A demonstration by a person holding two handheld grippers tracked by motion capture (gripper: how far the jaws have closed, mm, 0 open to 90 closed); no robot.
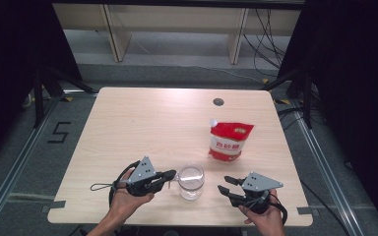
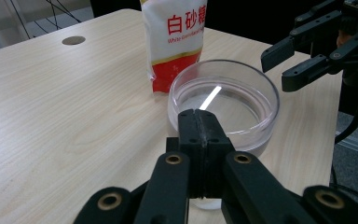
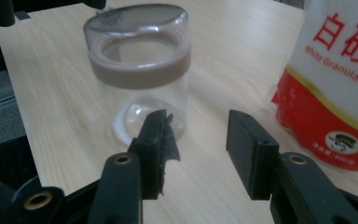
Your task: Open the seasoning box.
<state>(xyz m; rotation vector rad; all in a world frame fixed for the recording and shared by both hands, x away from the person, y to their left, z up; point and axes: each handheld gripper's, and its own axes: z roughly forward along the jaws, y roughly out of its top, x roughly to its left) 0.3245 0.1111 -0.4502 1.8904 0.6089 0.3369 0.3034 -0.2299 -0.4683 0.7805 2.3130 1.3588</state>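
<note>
— Standing upright near the front edge of the pale wood-grain table [image 1: 142, 118], between the two claws, is a clear round plastic jar [image 1: 191, 181] with a see-through lid; where exactly are the claws?

— At the left, the left black two-jaw gripper [image 1: 170, 175] has its tips right at the jar's left side. In the left gripper view its flat matte pads are pressed together with nothing between them, just short of the jar's glossy rim [image 2: 223, 100].

— And the other one?

— At the right, the right black two-jaw gripper [image 1: 228, 185] sits a little apart from the jar, jaws spread wide and empty. In its own view a brownish band rings the jar [image 3: 140, 77] below the domed lid.

— Anything else on the table?

— Farther back and right stands a soft red-and-white plastic bag of white sugar [image 1: 229, 140], slightly crinkled. A small round grey grommet [image 1: 218, 102] sits near the far edge.
</note>
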